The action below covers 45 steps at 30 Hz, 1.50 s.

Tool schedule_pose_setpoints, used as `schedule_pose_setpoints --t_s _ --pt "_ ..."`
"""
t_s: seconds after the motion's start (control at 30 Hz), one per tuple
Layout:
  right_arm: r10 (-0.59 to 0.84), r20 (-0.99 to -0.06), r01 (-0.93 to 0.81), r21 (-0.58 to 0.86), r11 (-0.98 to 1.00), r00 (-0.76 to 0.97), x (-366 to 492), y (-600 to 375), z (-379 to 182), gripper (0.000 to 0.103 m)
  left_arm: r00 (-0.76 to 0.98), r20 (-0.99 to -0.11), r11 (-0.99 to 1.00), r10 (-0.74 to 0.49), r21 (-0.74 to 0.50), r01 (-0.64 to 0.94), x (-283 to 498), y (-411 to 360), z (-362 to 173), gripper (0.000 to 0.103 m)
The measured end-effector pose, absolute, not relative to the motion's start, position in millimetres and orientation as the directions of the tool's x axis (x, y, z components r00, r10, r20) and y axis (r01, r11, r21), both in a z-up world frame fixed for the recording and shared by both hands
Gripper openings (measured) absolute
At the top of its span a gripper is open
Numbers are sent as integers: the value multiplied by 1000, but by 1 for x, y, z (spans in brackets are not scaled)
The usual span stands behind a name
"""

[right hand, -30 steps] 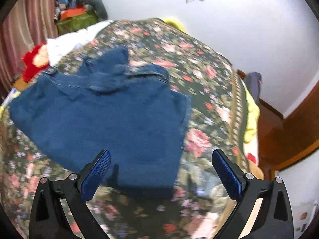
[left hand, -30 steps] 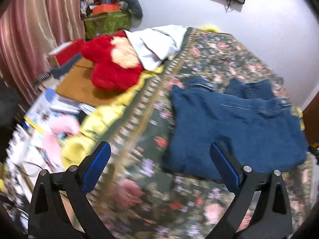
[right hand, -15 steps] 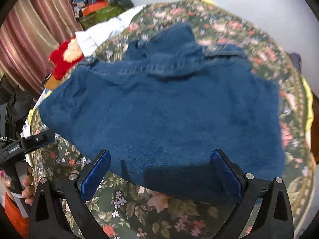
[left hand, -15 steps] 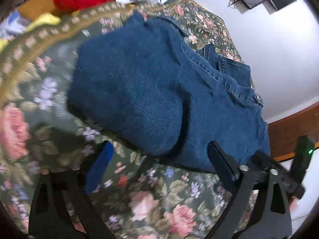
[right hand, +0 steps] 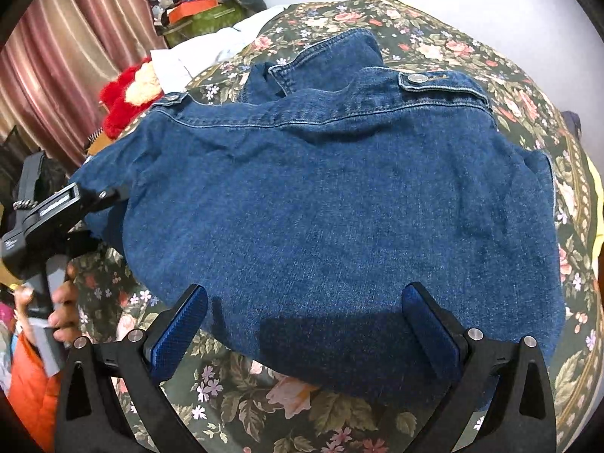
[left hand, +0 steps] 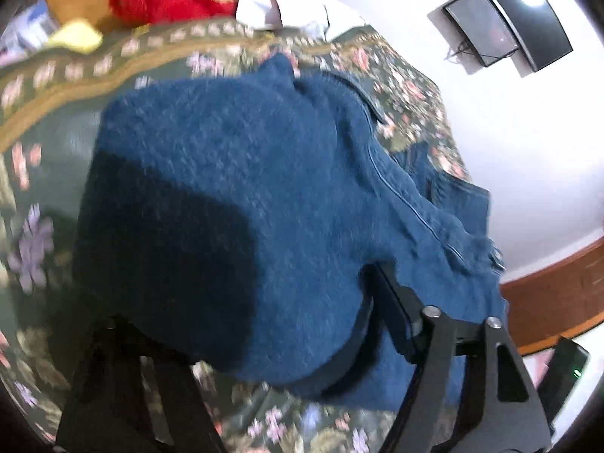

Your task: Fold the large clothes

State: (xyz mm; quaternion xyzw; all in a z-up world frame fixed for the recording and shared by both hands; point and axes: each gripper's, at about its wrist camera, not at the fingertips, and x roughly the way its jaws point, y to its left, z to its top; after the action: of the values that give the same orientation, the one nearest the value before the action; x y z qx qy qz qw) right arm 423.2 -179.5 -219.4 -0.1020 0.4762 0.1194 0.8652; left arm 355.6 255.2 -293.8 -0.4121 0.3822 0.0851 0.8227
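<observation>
A blue denim jacket (right hand: 339,207) lies partly folded on the floral bedspread (right hand: 264,407), collar and button tabs at the far side. My right gripper (right hand: 302,328) is open, its blue pads just above the jacket's near edge, holding nothing. My left gripper (left hand: 241,324) is open and straddles the jacket's (left hand: 245,196) left edge; the cloth covers both fingertips. From the right wrist view the left gripper (right hand: 90,200) touches the jacket's left side, held by a hand.
A red plush toy (right hand: 128,98) and a white cloth (right hand: 211,56) lie beyond the jacket at the bed's far left. Boxes and clutter (right hand: 196,11) stand by the pink curtain. A wall screen (left hand: 502,26) hangs on the white wall. The bed's right edge shows yellow lining (right hand: 596,204).
Both grippers have moved in close to the jacket. The left one swung from the bed's side onto the jacket's left edge; the right one came over its near edge.
</observation>
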Motion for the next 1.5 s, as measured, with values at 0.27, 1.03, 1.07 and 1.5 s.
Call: schedule_pose_setpoints --t_s 0.27,1.03,1.07,1.5 --pt "194 -855 -306 43 951 481 423 -186 -214 103 703 -709 725 -45 -508 -465 365 261 -259 32" --pt "154 -959 -510 11 860 239 445 -39 -291 103 761 -644 914 80 -257 -313 311 215 -189 27" --pt "147 -960 -517 2 856 240 444 -38 -290 103 767 -636 921 81 -247 -303 312 212 -185 27" --pt "233 -865 -282 112 953 444 397 -195 -164 103 862 -506 996 -4 -78 -42 357 95 -108 22"
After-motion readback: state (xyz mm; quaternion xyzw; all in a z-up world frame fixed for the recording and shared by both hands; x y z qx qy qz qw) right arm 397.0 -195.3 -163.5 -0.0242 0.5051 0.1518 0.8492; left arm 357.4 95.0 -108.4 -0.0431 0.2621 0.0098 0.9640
